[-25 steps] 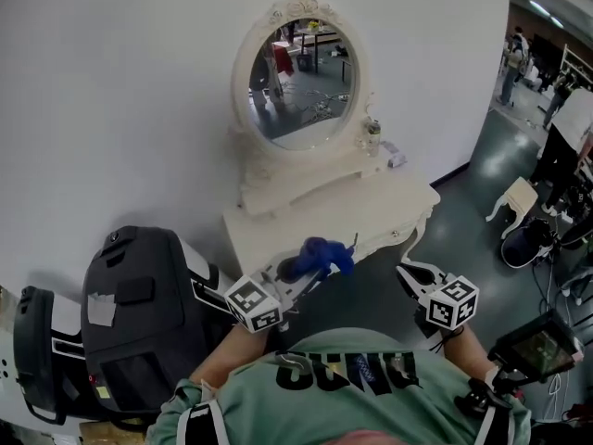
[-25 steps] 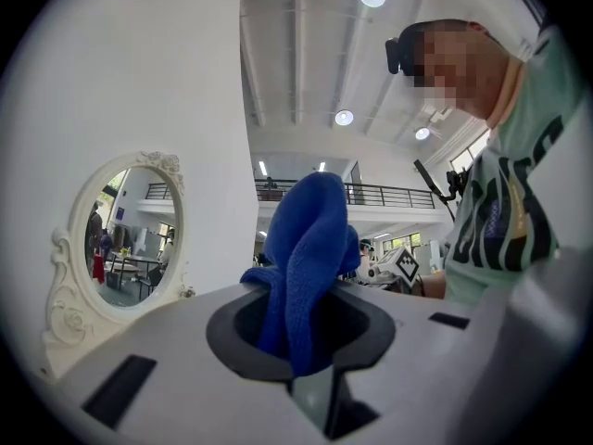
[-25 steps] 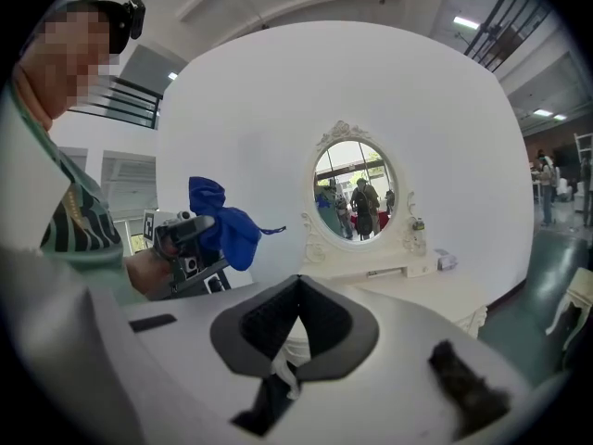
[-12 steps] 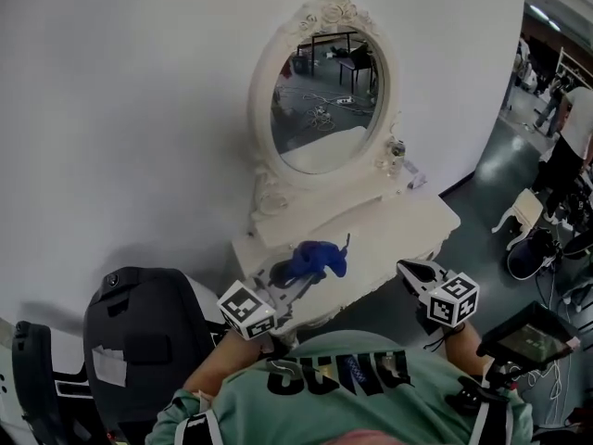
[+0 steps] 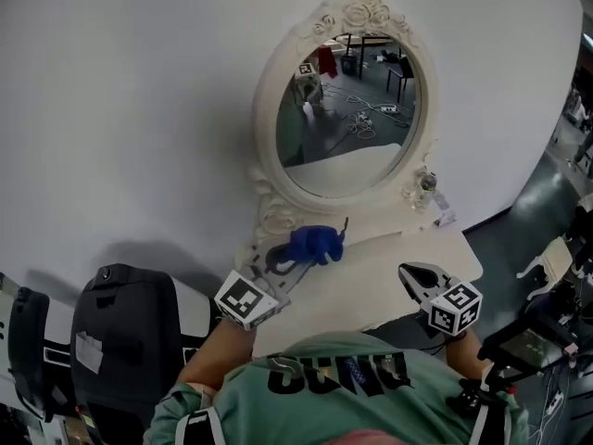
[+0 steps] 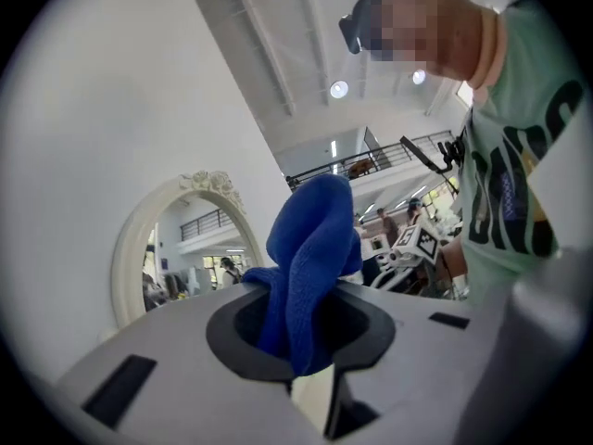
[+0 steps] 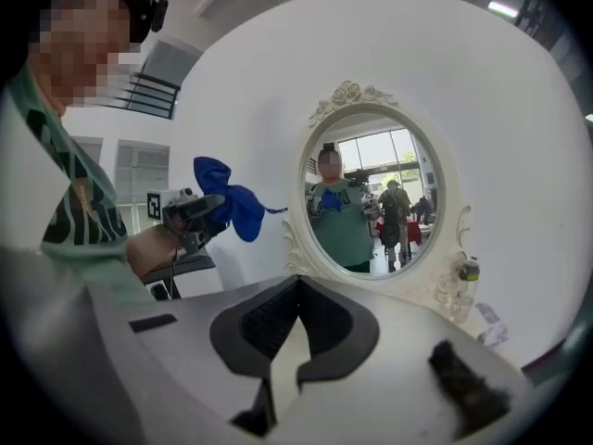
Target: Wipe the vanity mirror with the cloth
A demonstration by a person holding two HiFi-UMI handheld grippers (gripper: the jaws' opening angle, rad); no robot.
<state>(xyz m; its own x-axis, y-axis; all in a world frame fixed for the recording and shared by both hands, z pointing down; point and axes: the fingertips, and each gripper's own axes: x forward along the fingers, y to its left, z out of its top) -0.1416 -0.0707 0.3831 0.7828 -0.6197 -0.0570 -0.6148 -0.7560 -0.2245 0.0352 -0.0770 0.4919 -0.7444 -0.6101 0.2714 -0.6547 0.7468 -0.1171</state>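
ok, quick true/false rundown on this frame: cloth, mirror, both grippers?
1. Left gripper grips the cloth. True.
2. Cloth touches the mirror glass. False: it is held short of the glass.
3. Right gripper holds a second cloth. False: its jaws are together with nothing in them.
4. Mirror is oval in a white frame. True.
5. A black bag stands left of the table. True.
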